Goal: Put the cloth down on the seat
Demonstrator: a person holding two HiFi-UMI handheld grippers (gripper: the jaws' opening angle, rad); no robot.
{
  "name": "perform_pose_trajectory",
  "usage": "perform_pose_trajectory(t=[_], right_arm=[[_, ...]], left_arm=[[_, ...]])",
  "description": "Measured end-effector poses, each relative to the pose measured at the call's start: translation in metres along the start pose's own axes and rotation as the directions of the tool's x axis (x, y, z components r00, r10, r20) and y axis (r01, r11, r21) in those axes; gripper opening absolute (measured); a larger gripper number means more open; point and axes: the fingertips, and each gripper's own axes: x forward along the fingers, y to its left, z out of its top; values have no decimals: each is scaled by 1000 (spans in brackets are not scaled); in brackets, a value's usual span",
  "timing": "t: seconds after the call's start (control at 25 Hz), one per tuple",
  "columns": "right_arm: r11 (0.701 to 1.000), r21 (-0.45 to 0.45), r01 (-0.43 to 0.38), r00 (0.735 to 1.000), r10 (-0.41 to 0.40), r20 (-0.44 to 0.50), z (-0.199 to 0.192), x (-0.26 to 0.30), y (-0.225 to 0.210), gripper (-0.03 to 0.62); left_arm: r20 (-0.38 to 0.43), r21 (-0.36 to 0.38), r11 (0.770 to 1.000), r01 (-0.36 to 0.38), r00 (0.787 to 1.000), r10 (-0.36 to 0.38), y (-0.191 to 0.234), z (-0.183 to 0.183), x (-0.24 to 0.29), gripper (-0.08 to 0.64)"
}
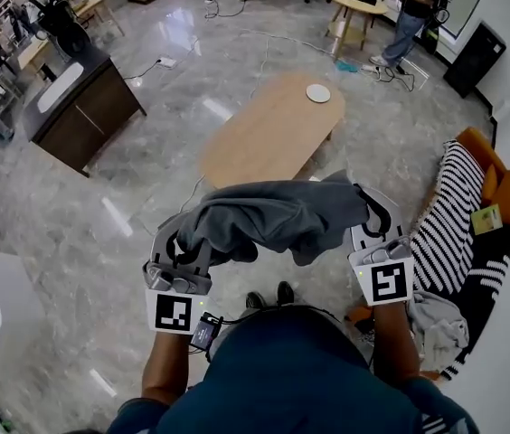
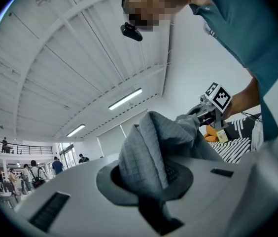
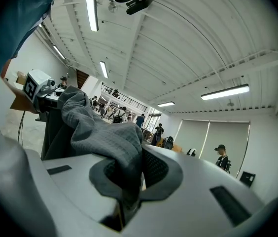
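Hanging slack between the two grippers, the grey cloth point(image 1: 278, 217) is held in the air in front of the person's chest, above the marble floor point(image 1: 146, 188). The left gripper point(image 1: 190, 235) has its jaws pressed together on one bunched end, and the right gripper point(image 1: 374, 217) pinches the other end. Beyond the cloth stands an oval wooden coffee table point(image 1: 255, 143) bearing a white dish point(image 1: 318, 93). To the right, apart from the cloth, is an orange sofa point(image 1: 508, 193) draped with a striped blanket point(image 1: 449, 224).

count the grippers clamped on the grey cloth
2: the left gripper pinches the cloth at its left end, the right gripper at its right end, with the cloth slung between them. None hidden.
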Motion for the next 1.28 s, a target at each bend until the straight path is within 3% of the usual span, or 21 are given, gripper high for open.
perform_pose_trajectory(t=[0.52,0.92,1.28], right_arm=[[995,-9,96,994,-96,-48,-10,-37,-15,31],[991,21,133,990,-132,-39,-48,-86,-89,31],[983,23,181,982,-179,-59,-84,-134,-167,31]], left_arm=[[51,-16,995,95,994,-94,-27,5,17,49],[43,35,987,158,986,-160,-100,45,77,49],[60,30,978,205,977,-206,-171,79,139,48]])
